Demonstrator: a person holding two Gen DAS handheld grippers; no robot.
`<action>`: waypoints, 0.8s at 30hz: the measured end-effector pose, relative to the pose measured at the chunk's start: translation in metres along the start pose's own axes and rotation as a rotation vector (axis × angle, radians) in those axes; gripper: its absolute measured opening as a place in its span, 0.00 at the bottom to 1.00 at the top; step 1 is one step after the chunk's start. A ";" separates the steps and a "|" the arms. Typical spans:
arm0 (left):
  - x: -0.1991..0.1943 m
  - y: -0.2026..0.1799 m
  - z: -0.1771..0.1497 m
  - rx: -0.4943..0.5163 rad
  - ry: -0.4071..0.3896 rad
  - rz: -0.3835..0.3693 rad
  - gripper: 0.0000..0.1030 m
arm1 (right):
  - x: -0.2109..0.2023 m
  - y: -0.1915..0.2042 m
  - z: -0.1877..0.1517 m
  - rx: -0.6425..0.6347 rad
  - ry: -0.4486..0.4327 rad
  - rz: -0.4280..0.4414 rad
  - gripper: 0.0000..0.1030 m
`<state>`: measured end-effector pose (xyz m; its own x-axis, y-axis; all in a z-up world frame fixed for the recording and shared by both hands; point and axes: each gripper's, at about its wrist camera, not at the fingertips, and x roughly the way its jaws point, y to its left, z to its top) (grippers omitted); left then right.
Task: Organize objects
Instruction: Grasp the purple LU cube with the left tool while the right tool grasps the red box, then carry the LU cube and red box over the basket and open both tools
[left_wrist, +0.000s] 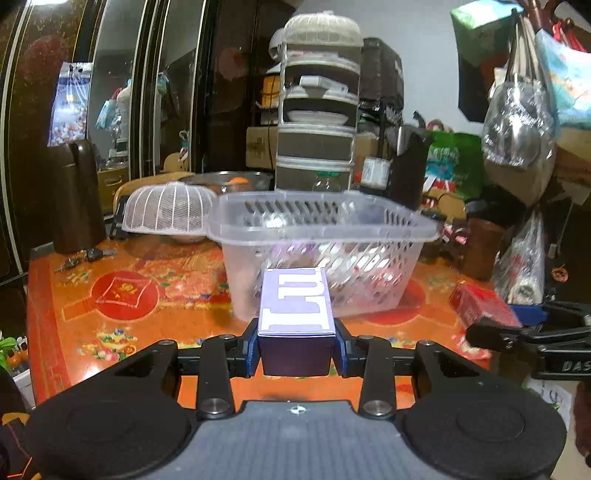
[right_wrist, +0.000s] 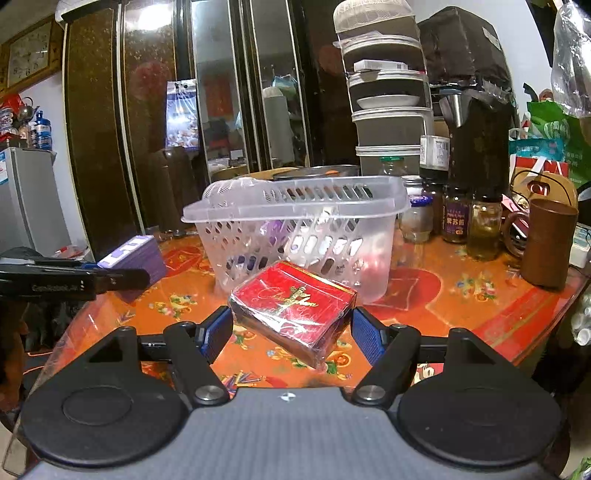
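My left gripper (left_wrist: 296, 349) is shut on a purple box (left_wrist: 295, 321) with a white mark on top, held above the table just in front of the clear slotted basket (left_wrist: 321, 225). My right gripper (right_wrist: 291, 328) is shut on a red shrink-wrapped box (right_wrist: 295, 306), gripped at its corners and tilted, also in front of the basket (right_wrist: 295, 210). The basket holds some small items, blurred through its walls. In the right wrist view the left gripper and the purple box (right_wrist: 133, 254) show at the left. In the left wrist view the red box (left_wrist: 480, 302) shows at the right.
The table (left_wrist: 122, 325) has an orange and red patterned cover. A white mesh food cover (left_wrist: 166, 210) and dark thermos (left_wrist: 77, 195) stand back left. Glass jars (right_wrist: 458, 218) and a brown cup (right_wrist: 546, 243) stand right of the basket. A stacked food rack (left_wrist: 317, 110) stands behind.
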<state>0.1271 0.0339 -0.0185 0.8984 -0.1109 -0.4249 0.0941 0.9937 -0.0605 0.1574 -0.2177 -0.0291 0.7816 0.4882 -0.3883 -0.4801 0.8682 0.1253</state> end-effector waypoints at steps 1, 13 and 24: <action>-0.003 0.000 0.003 -0.003 -0.005 -0.005 0.40 | -0.001 0.000 0.002 -0.005 0.000 0.001 0.71; 0.006 -0.002 0.094 -0.016 -0.083 -0.049 0.40 | 0.010 -0.010 0.099 -0.086 -0.069 -0.011 0.71; 0.093 -0.010 0.161 -0.013 0.027 -0.035 0.40 | 0.100 -0.031 0.167 -0.080 0.048 -0.069 0.71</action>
<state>0.2791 0.0163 0.0874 0.8827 -0.1459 -0.4468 0.1195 0.9890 -0.0869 0.3171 -0.1809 0.0807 0.7950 0.4209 -0.4369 -0.4575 0.8889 0.0238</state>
